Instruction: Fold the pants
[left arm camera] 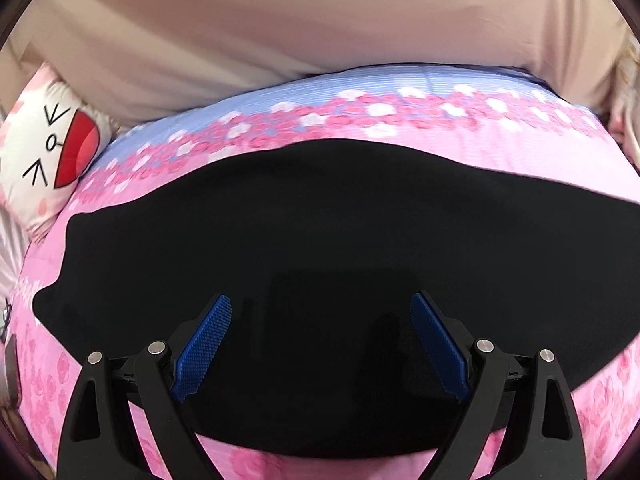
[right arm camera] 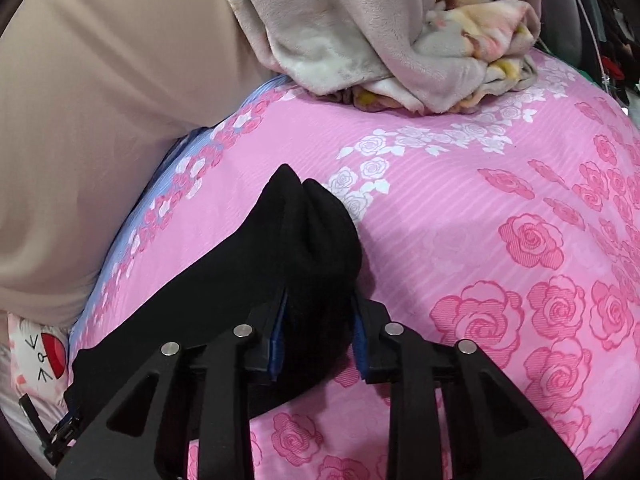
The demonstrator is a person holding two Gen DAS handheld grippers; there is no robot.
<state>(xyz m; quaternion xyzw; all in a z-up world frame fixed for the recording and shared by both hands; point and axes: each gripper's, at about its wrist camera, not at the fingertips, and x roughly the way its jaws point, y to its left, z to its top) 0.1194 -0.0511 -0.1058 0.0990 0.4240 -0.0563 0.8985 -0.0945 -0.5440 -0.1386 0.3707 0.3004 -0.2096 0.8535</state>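
Observation:
The black pants [left arm camera: 320, 232] lie spread flat on a pink rose-print bedsheet [left arm camera: 500, 148]. My left gripper [left arm camera: 320, 312] is open, its blue pads [left arm camera: 208, 340] hovering over the near part of the pants, holding nothing. In the right wrist view my right gripper [right arm camera: 318, 312] is shut on a bunched end of the pants [right arm camera: 304, 232], which sticks up between the fingers above the sheet [right arm camera: 480, 220]. The rest of the pants trail to the lower left.
A beige padded headboard or wall [left arm camera: 320, 32] runs along the far side of the bed. A cat-face pillow [left arm camera: 44, 148] lies at the left. A crumpled plush blanket [right arm camera: 380, 32] sits on the bed beyond the right gripper.

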